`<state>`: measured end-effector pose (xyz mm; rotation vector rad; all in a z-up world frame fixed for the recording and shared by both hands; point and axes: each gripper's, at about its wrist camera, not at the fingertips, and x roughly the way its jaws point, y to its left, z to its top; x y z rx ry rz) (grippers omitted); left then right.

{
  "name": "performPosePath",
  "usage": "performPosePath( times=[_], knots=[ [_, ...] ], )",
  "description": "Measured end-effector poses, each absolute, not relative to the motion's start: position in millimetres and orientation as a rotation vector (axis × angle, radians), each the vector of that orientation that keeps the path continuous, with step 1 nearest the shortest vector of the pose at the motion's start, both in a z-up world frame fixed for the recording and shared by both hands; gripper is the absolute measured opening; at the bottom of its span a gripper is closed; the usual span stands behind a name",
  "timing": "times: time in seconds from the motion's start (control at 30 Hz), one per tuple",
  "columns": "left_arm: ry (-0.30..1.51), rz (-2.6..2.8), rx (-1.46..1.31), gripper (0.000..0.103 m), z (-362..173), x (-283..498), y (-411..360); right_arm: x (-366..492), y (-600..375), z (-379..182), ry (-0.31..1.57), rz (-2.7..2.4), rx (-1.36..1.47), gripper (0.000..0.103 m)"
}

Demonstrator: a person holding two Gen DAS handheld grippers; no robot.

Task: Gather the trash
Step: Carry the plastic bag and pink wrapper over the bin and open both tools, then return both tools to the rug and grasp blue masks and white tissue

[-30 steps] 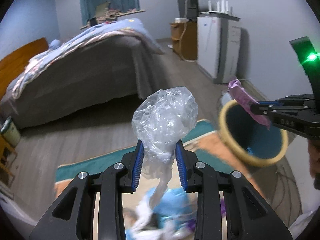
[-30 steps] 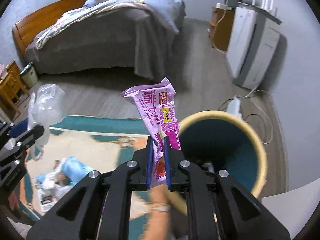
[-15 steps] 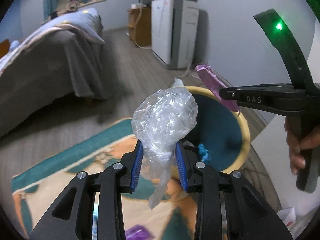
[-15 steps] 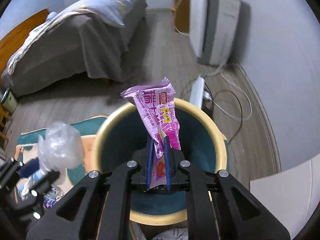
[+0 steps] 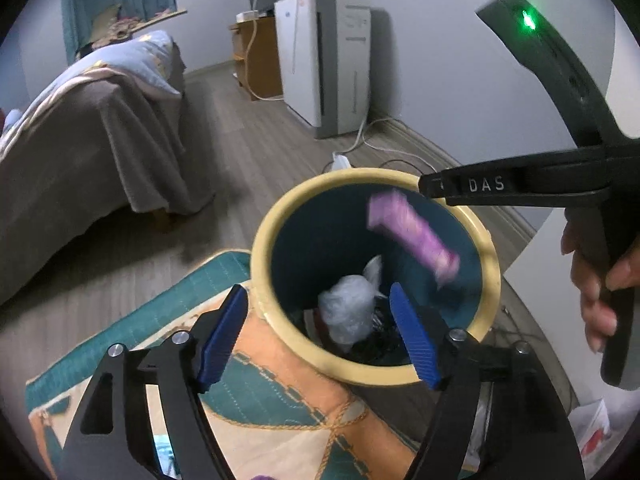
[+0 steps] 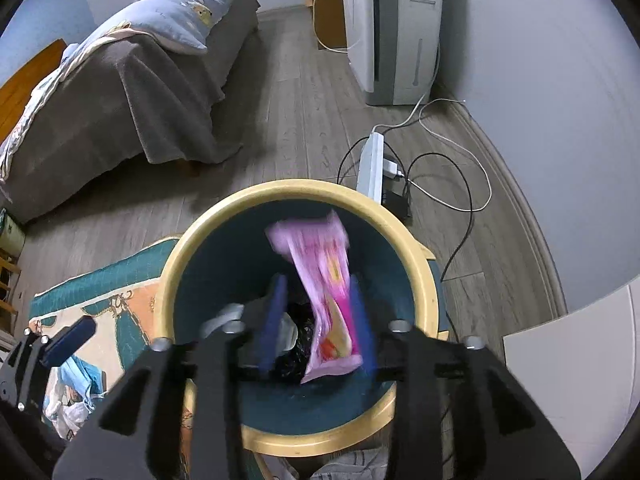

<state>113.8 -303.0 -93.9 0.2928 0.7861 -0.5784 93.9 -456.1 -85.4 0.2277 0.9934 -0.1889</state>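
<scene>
A round bin with a yellow rim (image 5: 280, 216) and dark teal inside stands on the floor; it also shows in the right wrist view (image 6: 172, 264). My left gripper (image 5: 320, 332) is open over the bin's near edge. The crumpled clear plastic bag (image 5: 348, 312) lies inside the bin. My right gripper (image 6: 316, 320) is open over the bin. The purple snack wrapper (image 6: 324, 280) is blurred and falling free between its fingers; it also shows in the left wrist view (image 5: 412, 236), below the right gripper's body (image 5: 520, 184).
A patterned teal and orange rug (image 5: 280, 400) lies beside the bin, with more litter (image 6: 76, 388) on it. A bed (image 6: 132, 72) stands at the left. A white appliance (image 6: 392, 28), a power strip (image 6: 372, 164) and cables (image 6: 460, 184) lie behind the bin.
Both grippers moved over the bin and opened. The plastic bag dropped into the bin. The purple wrapper left the right gripper and is falling in.
</scene>
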Motion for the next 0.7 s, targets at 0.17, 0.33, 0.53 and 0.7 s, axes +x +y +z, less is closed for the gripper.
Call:
performPosePath(
  times=[0.17, 0.33, 0.53, 0.7],
  knots=[
    [0.750, -0.517, 0.308, 0.087, -75, 107, -275, 92, -449, -80, 0.982, -0.187, 0.213, 0.069],
    [0.718, -0.434, 0.290, 0.094, -45, 100, -229, 90, -429, -64, 0.951, -0.145, 0.203, 0.087],
    [0.701, -0.305, 0.224, 0.097, -18, 85, -161, 81, -384, -43, 0.918, -0.089, 0.112, 0.097],
    [0.716, -0.196, 0.158, 0.097, -13, 67, -100, 74, -344, -32, 0.917, -0.031, 0.095, 0.097]
  ],
)
